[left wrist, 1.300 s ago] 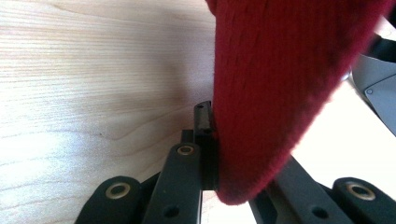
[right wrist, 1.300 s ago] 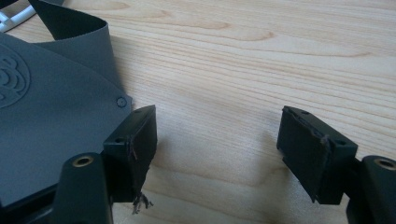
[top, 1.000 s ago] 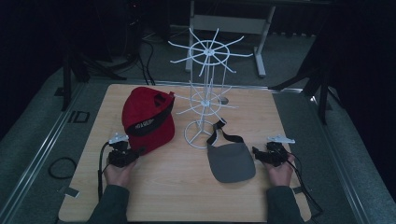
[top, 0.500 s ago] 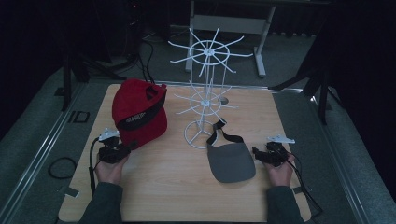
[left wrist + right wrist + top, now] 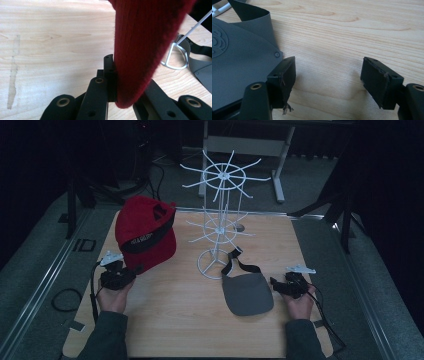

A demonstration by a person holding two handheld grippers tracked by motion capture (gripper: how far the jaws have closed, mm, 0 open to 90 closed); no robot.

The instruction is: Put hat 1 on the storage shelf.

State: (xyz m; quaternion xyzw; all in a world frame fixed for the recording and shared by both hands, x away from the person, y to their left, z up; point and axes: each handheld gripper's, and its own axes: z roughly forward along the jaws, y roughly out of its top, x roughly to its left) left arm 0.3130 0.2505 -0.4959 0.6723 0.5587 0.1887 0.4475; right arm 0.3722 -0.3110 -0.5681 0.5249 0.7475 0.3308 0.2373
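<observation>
One edge of the red cap [image 5: 145, 237] was clamped by the left hand-held gripper [image 5: 121, 275]; it could slip, or snag the wire rack [image 5: 220, 227] at 3 o'clock; right hand-held gripper [image 5: 281, 285] stood wide, empty.

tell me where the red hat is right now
In the high view the red hat sits at the table's left rear, lifted by its edge in the left gripper, just left of the white wire rack.

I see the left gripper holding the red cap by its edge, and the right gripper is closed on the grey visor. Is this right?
Not quite. The left gripper does hold the red cap by its edge, but the right gripper is open: in the right gripper view its jaws stand apart over bare table, beside the grey visor, with nothing between them.
</observation>
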